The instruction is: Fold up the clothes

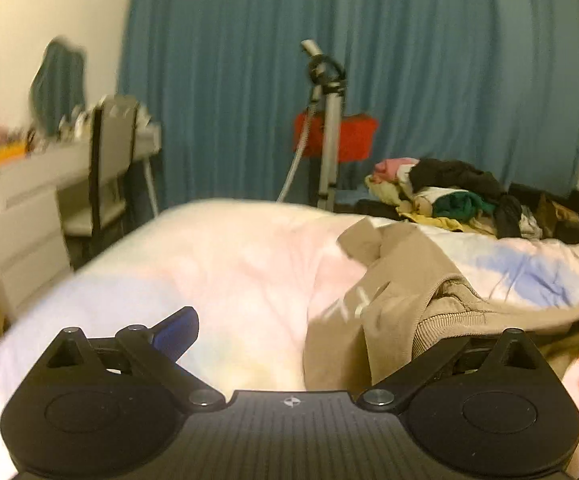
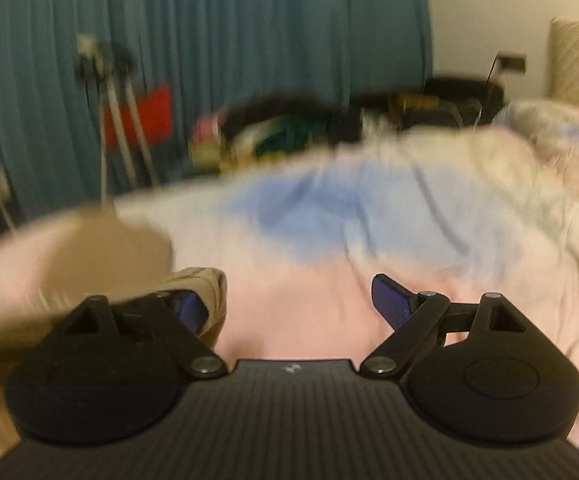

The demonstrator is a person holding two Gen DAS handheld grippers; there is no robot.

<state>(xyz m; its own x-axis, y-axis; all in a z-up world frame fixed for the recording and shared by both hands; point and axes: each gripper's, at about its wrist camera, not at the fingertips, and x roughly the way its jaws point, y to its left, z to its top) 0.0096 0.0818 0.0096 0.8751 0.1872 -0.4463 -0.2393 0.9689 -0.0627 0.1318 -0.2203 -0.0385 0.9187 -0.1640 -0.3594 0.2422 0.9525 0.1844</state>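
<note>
Clothes took two forms on the bed: a tan sweater lay crumpled on the pastel quilt near the near edge, and a mixed pile of pink, black, green and yellow garments sat at the far edge, before the blue curtain. In the left wrist view the left tool stood wide open, gripping nothing; its left blue pad was bare above the quilt, while its right finger was hidden under the sweater's ribbed hem, which draped over that side. In the right wrist view, much blurred, the right tool also stood wide open; the sweater lay at its left, with a fold touching and partly covering the left blue pad, and the right pad was clear above pink quilt. Neither tool was closed on the cloth. A tripod and a red box stood beyond the far edge, with a white desk and a chair left of the bed.
</note>
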